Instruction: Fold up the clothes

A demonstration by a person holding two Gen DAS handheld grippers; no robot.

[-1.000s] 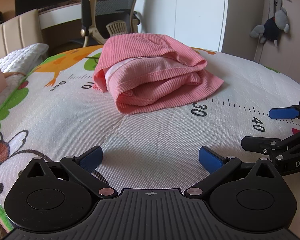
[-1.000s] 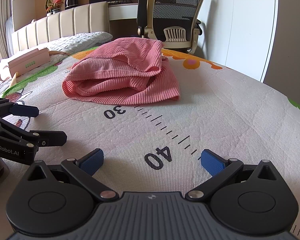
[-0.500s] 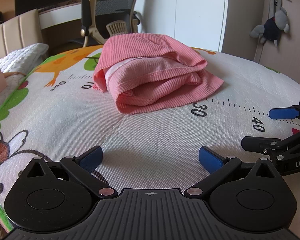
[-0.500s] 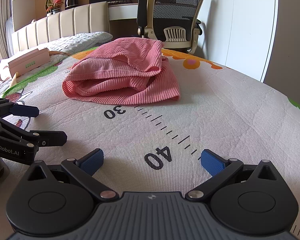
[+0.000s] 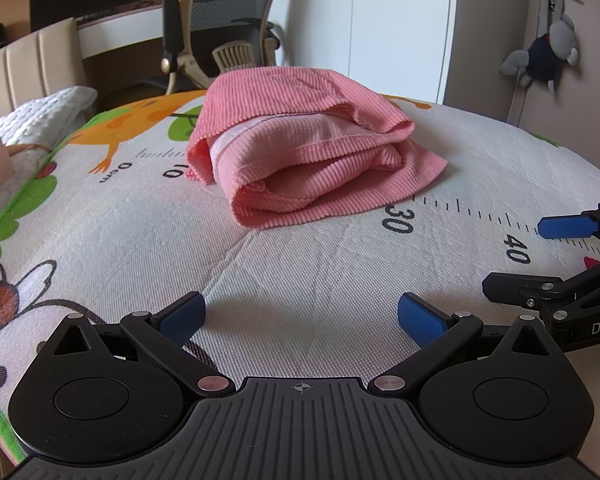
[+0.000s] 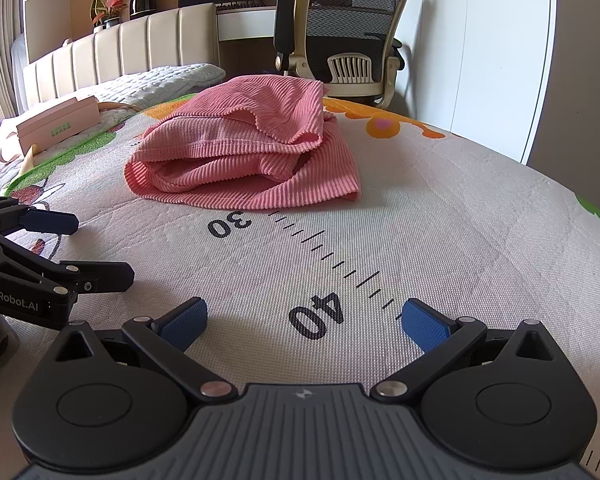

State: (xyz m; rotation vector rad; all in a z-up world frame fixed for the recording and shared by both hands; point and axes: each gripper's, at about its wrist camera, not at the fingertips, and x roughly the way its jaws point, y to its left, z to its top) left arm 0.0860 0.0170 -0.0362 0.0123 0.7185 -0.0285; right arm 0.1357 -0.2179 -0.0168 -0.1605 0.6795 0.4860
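Left wrist view shows the pink garment [image 5: 300, 160] lying bundled in loose folds on the play mat [image 5: 300, 272], near its "30" mark. Left gripper [image 5: 300, 316] and right gripper [image 6: 304, 320] rest apart, empty, well short of it. Folding looks nearly finished; next, I judge, comes tidying or release.

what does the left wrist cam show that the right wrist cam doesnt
Only the left wrist view shows the grey stuffed toy hanging on the wall, the printed 0cm and 10 marks of the mat's ruler, and the right gripper from the side. Only the right wrist view shows the potted plant on the headboard shelf, the pink box's green print, and the left gripper from the side. Both show the folded pink garment lying on the printed mat, the office chair, and both grippers open, touching nothing.
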